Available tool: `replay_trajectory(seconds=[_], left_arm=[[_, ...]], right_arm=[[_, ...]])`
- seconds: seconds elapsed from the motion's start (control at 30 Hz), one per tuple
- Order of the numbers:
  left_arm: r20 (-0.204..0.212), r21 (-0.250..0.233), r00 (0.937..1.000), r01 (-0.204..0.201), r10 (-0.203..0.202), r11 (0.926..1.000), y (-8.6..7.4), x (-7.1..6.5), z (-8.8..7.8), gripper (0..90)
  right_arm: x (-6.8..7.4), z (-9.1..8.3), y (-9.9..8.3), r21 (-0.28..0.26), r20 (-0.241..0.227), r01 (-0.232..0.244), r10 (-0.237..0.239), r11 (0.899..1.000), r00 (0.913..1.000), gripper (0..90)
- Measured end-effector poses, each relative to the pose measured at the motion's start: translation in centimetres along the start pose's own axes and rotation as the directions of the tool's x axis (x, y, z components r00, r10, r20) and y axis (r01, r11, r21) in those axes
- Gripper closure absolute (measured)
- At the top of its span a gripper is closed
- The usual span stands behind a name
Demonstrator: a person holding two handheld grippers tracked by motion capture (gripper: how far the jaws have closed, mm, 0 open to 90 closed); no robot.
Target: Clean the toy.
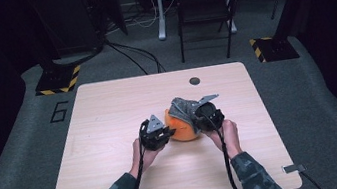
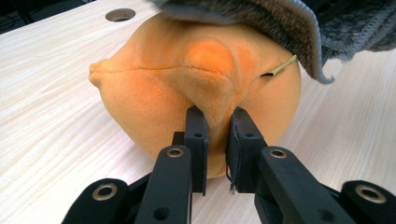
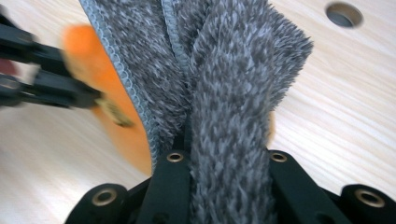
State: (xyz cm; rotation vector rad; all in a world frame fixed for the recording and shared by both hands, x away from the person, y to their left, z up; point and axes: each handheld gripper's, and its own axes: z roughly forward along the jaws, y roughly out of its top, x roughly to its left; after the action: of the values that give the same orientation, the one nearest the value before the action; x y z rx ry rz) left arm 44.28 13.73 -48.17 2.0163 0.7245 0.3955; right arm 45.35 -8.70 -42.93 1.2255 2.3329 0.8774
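Wooden table [image 1: 111,133], left gripper [image 2: 217,135] fingers pinching orange plush [image 2: 187,93], right gripper [image 3: 224,158] fingers clamping grey cloth [image 3: 224,70]

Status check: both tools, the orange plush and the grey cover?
Left tool pinching orange plush. Right tool clamped on grey fuzzy cover, draped over plush top. Nothing in the way.
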Motion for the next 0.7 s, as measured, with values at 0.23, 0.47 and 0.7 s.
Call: replay_trajectory(seconds=[0.23, 0.47, 0.7], left_arm=[[-0.010, -0.003, 0.9999, 0.006, -0.006, 1.0000, -0.2, 0.2, 0.1, 79.6], [-0.009, 0.006, 0.9999, 0.013, -0.013, 0.9999, -0.3, 0.6, 0.0, 79.3], [-0.010, -0.002, 0.9997, 0.022, -0.022, 0.9998, -0.4, 0.9, 0.0, 78.9]], right_arm=[[-2.3, 1.1, -1.2, 0.049, 0.034, -0.069, 0.067, 0.996, 0.9971, 79.5], [-4.4, 3.2, -3.0, 0.130, 0.039, -0.149, 0.145, 0.980, 0.9886, 79.4], [-5.3, 3.8, -3.7, 0.163, 0.042, -0.170, 0.166, 0.972, 0.9853, 79.4]])
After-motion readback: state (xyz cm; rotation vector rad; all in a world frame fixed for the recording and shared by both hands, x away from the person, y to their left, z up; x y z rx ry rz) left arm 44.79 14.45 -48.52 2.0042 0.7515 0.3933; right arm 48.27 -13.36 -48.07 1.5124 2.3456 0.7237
